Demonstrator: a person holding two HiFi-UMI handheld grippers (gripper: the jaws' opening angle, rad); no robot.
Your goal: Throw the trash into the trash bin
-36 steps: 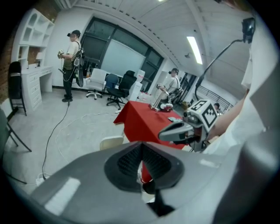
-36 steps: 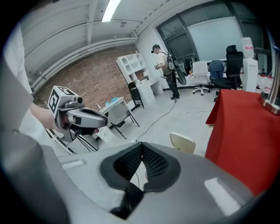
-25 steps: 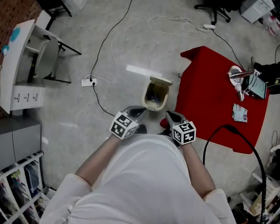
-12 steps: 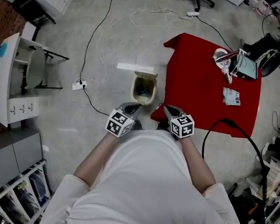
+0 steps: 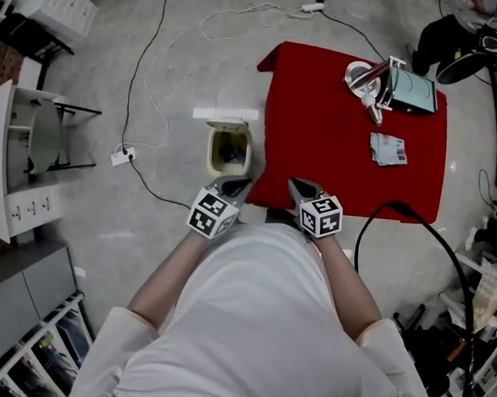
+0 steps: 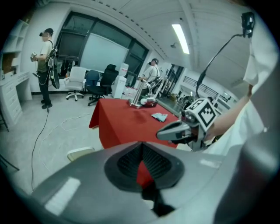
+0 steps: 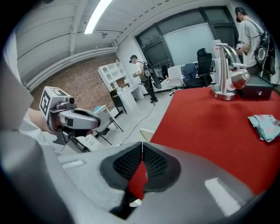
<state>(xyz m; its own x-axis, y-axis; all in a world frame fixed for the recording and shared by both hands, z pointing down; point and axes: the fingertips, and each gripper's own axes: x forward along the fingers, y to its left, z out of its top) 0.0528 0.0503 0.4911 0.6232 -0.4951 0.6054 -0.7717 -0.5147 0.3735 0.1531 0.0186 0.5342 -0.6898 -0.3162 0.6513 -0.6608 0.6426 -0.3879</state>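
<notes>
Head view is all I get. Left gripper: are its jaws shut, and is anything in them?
Observer: In the left gripper view, the left gripper has its jaws together with nothing between them.
Operator: Right one?
Observer: In its own view the right gripper is also shut and empty.
Operator: Anyone else in the room that I can't see?
Observer: Yes, the right gripper view shows a person standing across the room beside the white shelves.
</notes>
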